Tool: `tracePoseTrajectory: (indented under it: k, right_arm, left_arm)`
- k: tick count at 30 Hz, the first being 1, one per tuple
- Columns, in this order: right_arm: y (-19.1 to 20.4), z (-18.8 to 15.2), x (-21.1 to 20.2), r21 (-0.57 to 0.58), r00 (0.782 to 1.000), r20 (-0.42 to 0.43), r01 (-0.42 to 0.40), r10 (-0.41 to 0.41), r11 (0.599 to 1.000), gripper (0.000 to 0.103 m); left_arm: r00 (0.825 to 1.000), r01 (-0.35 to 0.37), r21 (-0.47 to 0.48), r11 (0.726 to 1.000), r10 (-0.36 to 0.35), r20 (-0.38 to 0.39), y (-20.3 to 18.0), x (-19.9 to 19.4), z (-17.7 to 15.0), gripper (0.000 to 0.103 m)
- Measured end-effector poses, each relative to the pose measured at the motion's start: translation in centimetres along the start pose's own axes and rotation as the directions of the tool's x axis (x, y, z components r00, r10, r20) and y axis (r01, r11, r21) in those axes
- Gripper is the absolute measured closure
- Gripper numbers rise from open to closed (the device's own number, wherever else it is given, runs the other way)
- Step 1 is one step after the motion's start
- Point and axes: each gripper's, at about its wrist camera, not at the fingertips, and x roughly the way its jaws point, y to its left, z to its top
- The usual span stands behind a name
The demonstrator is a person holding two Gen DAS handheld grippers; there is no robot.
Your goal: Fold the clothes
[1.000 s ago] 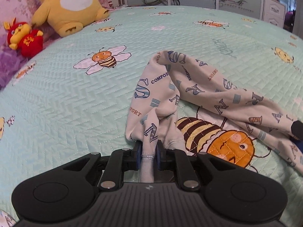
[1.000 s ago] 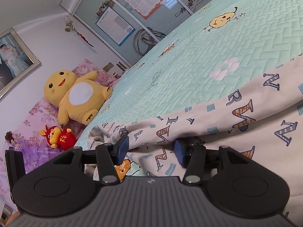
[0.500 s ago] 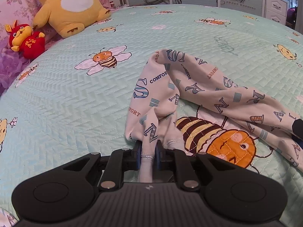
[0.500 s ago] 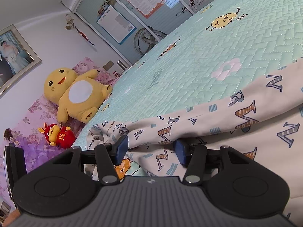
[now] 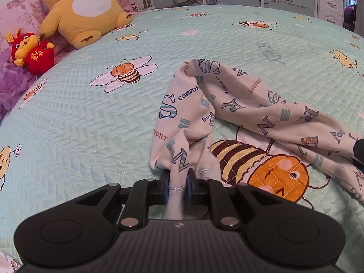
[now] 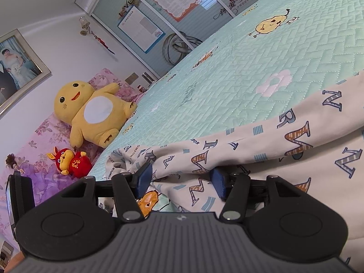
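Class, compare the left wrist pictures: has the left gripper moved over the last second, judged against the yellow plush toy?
Yes, slightly. The left gripper, shut on the letter-print garment, has tilted or dropped a little: the yellow plush toy sits lower in the view, with its face now showing.

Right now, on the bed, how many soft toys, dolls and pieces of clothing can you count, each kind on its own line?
Soft toys: 2, the yellow plush and the red plush.
Dolls: 1, the doll in a purple dress.
Clothing: 1, the letter-print garment, pinched by the left hand-held gripper.
Total: 4
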Motion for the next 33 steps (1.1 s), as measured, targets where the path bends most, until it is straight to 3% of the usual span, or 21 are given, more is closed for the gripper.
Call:
tracePoseTrajectory:
  k: [10, 13, 15, 19, 24, 28, 33]
  right_arm:
    - [0.1, 0.1, 0.0, -0.002, 1.0, 0.0, -0.007, 0.007, 1.0, 0.044]
    - [0.2, 0.0, 0.0, 0.001, 1.0, 0.001, -0.012, 0.012, 1.0, 0.043]
    - [0.1, 0.1, 0.0, 0.008, 1.0, 0.004, -0.017, 0.017, 1.0, 0.043]
    - [-0.4, 0.3, -0.4, 0.05, 0.999, 0.041, -0.037, 0.035, 0.998, 0.043]
    - [-1.1, 0.5, -0.9, 0.101, 0.995, 0.088, -0.063, 0.054, 0.993, 0.043]
    - [-1.1, 0.5, -1.1, 0.098, 0.994, 0.098, -0.053, 0.043, 0.994, 0.042]
    - [-1.2, 0.5, -1.0, 0.098, 0.995, 0.095, -0.05, 0.041, 0.994, 0.041]
  left_arm:
    - [0.997, -0.019, 0.001, 1.0, 0.018, 0.081, -0.4, -0.4, -1.3, 0.091]
    - [0.998, 0.034, -0.016, 0.999, -0.033, 0.062, 0.6, -0.3, -0.7, 0.091]
    - [0.993, 0.111, -0.073, 0.991, -0.107, 0.051, 2.1, -0.5, 0.0, 0.093]
    - [0.956, 0.293, -0.221, 0.93, -0.279, 0.095, 5.2, -1.7, 2.0, 0.095]
    - [0.88, 0.474, -0.38, 0.794, -0.435, 0.189, 7.5, -3.7, 4.7, 0.096]
    - [0.848, 0.529, -0.405, 0.746, -0.481, 0.223, 6.7, -4.0, 7.5, 0.096]
    - [0.827, 0.56, -0.448, 0.697, -0.499, 0.258, 5.6, -2.7, 11.7, 0.096]
